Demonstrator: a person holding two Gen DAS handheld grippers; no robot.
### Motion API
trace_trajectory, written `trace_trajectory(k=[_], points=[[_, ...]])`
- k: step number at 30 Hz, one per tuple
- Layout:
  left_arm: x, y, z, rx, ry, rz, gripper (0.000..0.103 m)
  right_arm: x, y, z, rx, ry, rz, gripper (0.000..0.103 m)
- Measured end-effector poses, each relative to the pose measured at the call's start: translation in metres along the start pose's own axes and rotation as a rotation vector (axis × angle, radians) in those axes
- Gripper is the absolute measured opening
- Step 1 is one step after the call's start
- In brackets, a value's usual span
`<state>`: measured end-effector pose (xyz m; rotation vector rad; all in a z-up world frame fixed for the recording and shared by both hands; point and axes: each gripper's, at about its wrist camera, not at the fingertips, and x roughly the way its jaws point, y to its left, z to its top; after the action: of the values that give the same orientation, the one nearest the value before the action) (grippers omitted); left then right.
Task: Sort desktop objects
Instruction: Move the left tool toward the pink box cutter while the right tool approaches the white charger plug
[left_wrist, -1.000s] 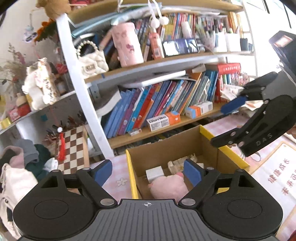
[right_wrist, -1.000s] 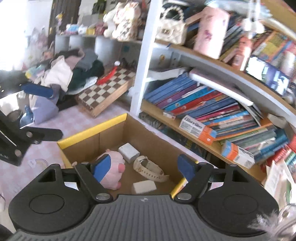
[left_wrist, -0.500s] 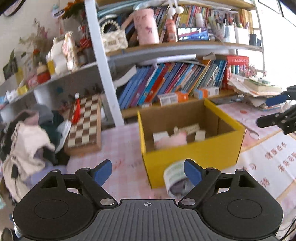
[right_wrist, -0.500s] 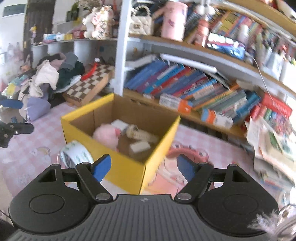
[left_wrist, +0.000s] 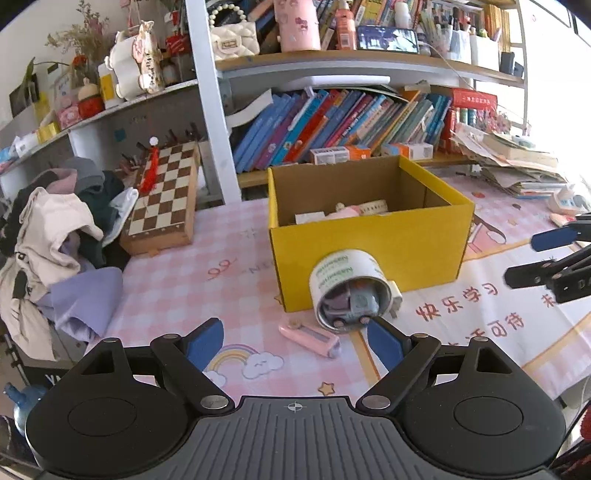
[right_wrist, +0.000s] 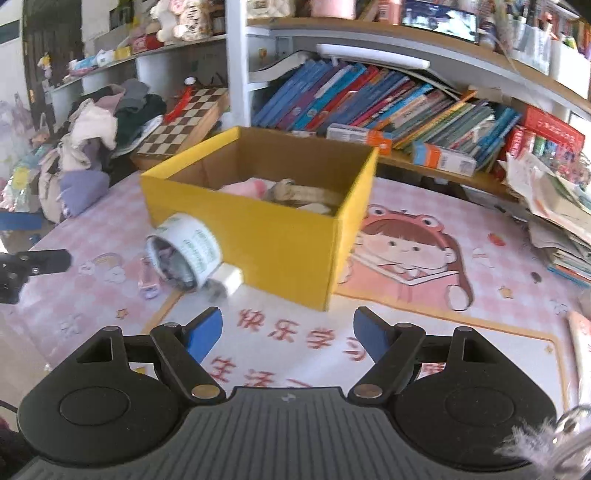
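Left gripper (left_wrist: 295, 341): jaws spread wide, nothing between them, above the pink checked tablecloth (left_wrist: 177, 280). Right gripper (right_wrist: 287, 334): jaws likewise spread, empty, over the printed mat (right_wrist: 406, 295).
Roll of tape (left_wrist: 349, 291): on its side, tilted against the front wall of the yellow cardboard box (left_wrist: 369, 240); toy car (left_wrist: 354, 308) inside its core.
Pink utility knife (left_wrist: 309, 338): flat on the cloth, just beside the roll.
White charger plug (right_wrist: 229, 278): touching the roll, at the box foot.
Box contents: pink plush (right_wrist: 245, 186), other small items.
Behind: chessboard (left_wrist: 164, 194), bookshelf (left_wrist: 332, 122).
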<state>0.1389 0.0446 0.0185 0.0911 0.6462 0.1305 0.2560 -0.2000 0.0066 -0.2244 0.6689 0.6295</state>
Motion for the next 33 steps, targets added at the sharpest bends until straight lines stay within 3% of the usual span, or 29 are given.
trace_trajectory(k=[17, 33], points=[[0.005, -0.025, -0.023, 0.067, 0.086, -0.06, 0.088, 0.016, 0.059, -0.011, -0.185, 0.068, 0.094, 0.079], [0.006, -0.036, -0.027, 0.087, 0.118, -0.072, 0.088, 0.027, 0.063, -0.009, -0.221, 0.097, 0.131, 0.08]])
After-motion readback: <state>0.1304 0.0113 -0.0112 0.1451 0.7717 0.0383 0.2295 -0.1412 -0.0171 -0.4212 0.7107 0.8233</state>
